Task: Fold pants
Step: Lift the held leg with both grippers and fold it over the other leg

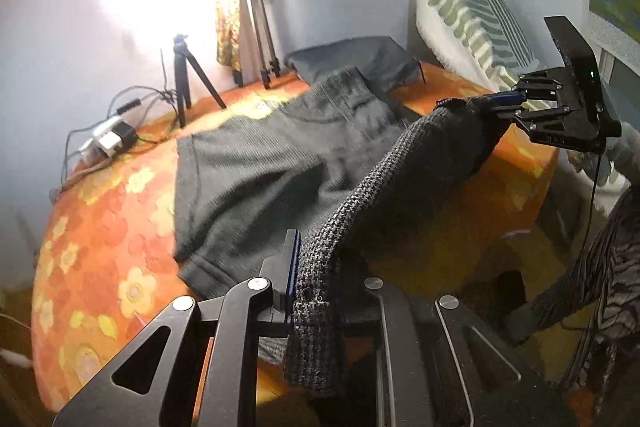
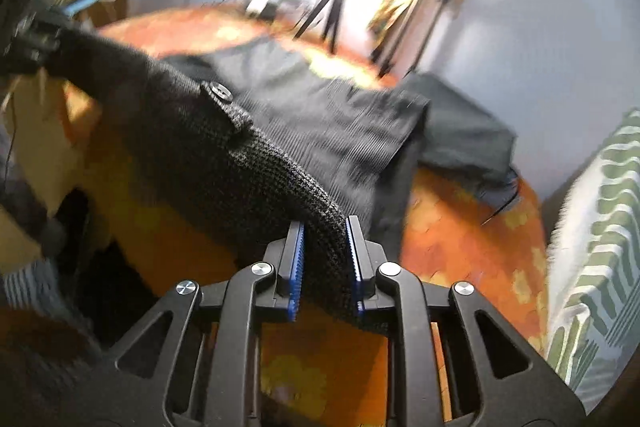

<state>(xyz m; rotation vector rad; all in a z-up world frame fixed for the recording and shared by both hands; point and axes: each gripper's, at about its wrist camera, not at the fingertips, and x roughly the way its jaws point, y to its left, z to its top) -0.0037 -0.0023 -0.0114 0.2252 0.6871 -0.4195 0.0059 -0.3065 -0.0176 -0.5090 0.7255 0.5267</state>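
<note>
Dark grey pants [image 1: 256,163] lie spread on an orange flowered bed [image 1: 92,227]. Their woven waistband [image 1: 360,203] is stretched in the air between both grippers. My left gripper [image 1: 316,279] is shut on one end of the waistband at the near edge. My right gripper [image 1: 496,103] is shut on the other end, up at the right. In the right wrist view my right gripper [image 2: 324,263] clamps the waistband [image 2: 248,163], which has a button [image 2: 218,91], and my left gripper [image 2: 30,47] holds the far end at the upper left. The legs [image 2: 320,115] trail across the bed.
A folded dark garment [image 1: 356,59] lies at the far end of the bed. A green striped pillow [image 1: 468,11] leans at the right. Tripods [image 1: 188,79] and a power strip with cables [image 1: 108,139] stand by the wall. A person's patterned sleeve [image 1: 600,267] is at the right.
</note>
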